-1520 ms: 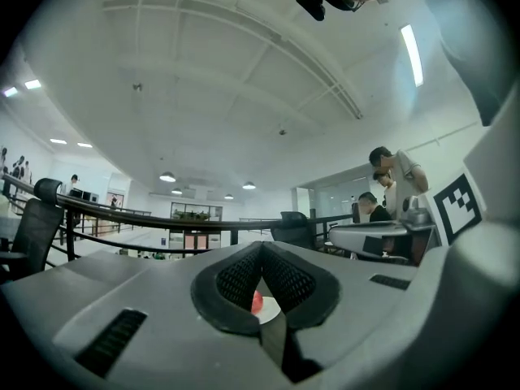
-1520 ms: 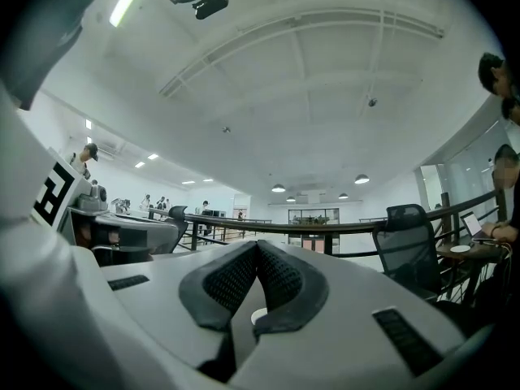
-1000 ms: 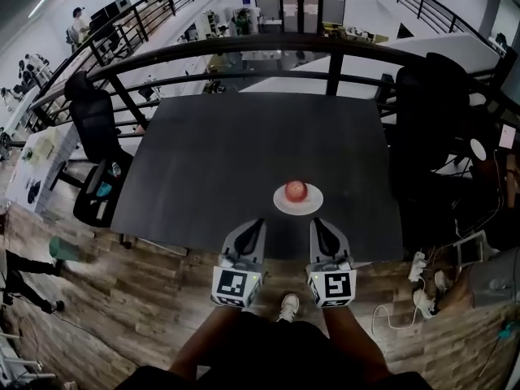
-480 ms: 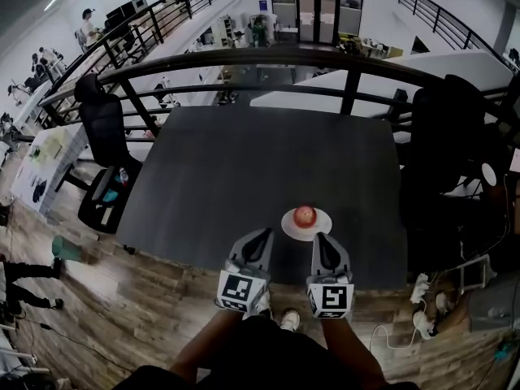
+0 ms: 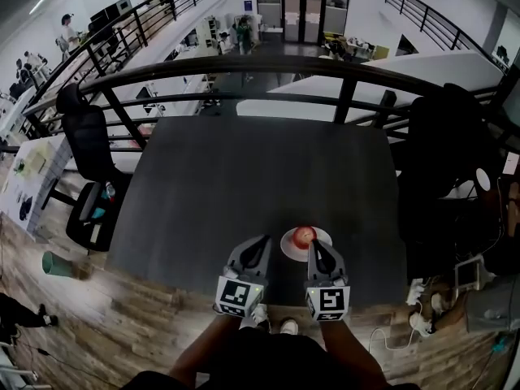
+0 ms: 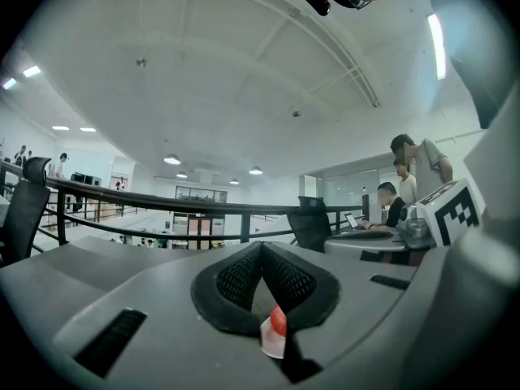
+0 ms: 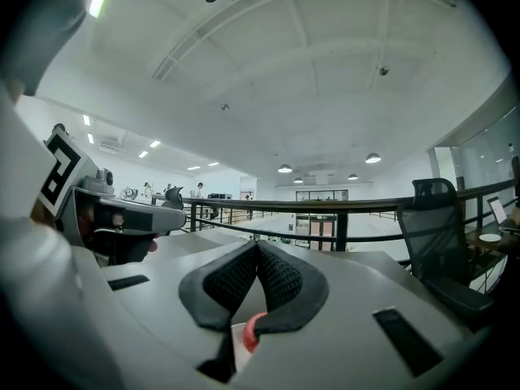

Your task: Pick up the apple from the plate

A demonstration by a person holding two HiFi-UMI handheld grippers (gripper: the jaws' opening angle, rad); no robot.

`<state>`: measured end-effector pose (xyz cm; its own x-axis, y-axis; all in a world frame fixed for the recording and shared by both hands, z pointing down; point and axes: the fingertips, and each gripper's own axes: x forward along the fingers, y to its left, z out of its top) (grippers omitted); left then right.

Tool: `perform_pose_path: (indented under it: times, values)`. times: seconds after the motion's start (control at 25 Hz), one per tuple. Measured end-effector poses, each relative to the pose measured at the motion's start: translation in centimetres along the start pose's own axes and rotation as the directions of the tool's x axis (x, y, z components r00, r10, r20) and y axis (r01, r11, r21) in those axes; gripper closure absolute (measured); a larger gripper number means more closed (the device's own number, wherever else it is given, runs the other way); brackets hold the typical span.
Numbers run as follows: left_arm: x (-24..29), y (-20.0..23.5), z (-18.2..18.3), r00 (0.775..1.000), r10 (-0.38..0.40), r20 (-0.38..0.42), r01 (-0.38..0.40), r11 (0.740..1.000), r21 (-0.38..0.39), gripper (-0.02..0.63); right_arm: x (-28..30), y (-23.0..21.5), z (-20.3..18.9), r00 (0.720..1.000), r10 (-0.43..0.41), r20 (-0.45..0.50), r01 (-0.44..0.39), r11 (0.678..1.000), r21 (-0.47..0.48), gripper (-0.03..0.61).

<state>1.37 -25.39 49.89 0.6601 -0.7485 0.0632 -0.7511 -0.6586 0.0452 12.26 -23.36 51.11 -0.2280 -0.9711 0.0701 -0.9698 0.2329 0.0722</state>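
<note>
A red apple (image 5: 305, 235) sits on a small white plate (image 5: 323, 237) near the front edge of the dark table (image 5: 244, 177). My right gripper (image 5: 315, 245) is shut and empty, and its tip overlaps the plate's near rim just below the apple. My left gripper (image 5: 262, 242) is also shut and empty, a little to the left of the plate. In the left gripper view the apple (image 6: 279, 321) and plate (image 6: 270, 344) show low between the closed pads (image 6: 236, 281). The right gripper view shows the apple (image 7: 253, 331) the same way, under the closed pads (image 7: 280, 279).
A black railing (image 5: 244, 65) runs behind the table. Office chairs stand at the left (image 5: 81, 149) and at the right (image 5: 447, 145). A green cup (image 5: 55, 264) and a power strip with cables (image 5: 422, 299) lie on the wooden floor.
Both grippers have moved forward over the table's front edge toward the plate. The right tip now reaches the plate's near rim. Both jaws stay shut.
</note>
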Motion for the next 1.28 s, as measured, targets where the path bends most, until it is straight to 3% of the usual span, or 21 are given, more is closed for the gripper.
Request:
perform_pose_path:
  times: [0.28, 0.44, 0.6, 0.72, 0.84, 0.96, 1.28]
  values:
    - [2.5, 2.3, 0.9, 0.997, -0.062, 0.037, 0.064, 0.996, -0.055, 0.591, 2.2, 0.8, 1.0, 1.0, -0.009, -0.007, 0.008, 0.999, -0.052, 0.554]
    - [4.2, 2.5, 0.7, 0.995, -0.097, 0.033, 0.098, 0.995, -0.037, 0.591, 2.9, 0.6, -0.5, 0.999, -0.025, -0.036, 0.023, 0.999, -0.035, 0.554]
    - [5.1, 1.9, -0.5, 0.995, -0.1, 0.014, 0.101, 0.995, -0.024, 0.591, 3.8, 0.2, -1.5, 0.998, 0.011, -0.059, -0.013, 0.999, -0.031, 0.552]
    - [5.7, 1.9, -1.3, 0.997, -0.08, -0.002, 0.08, 0.994, -0.075, 0.591, 4.3, -0.3, -2.4, 0.995, 0.051, -0.089, -0.053, 0.998, -0.023, 0.551]
    - [6.0, 1.7, -1.2, 0.998, -0.056, -0.007, 0.055, 0.995, -0.088, 0.591, 4.3, -0.5, -3.7, 0.989, 0.086, -0.12, -0.088, 0.996, -0.011, 0.446]
    - [6.5, 1.6, -2.2, 0.999, -0.04, -0.031, 0.037, 0.996, -0.079, 0.591, 4.5, -1.0, -5.0, 0.984, 0.097, -0.149, -0.099, 0.995, -0.004, 0.419]
    - [6.7, 1.4, -5.1, 0.994, -0.006, -0.109, 0.0, 0.998, -0.059, 0.591, 6.0, -0.8, -9.5, 0.948, 0.19, -0.257, -0.184, 0.982, 0.048, 0.273]
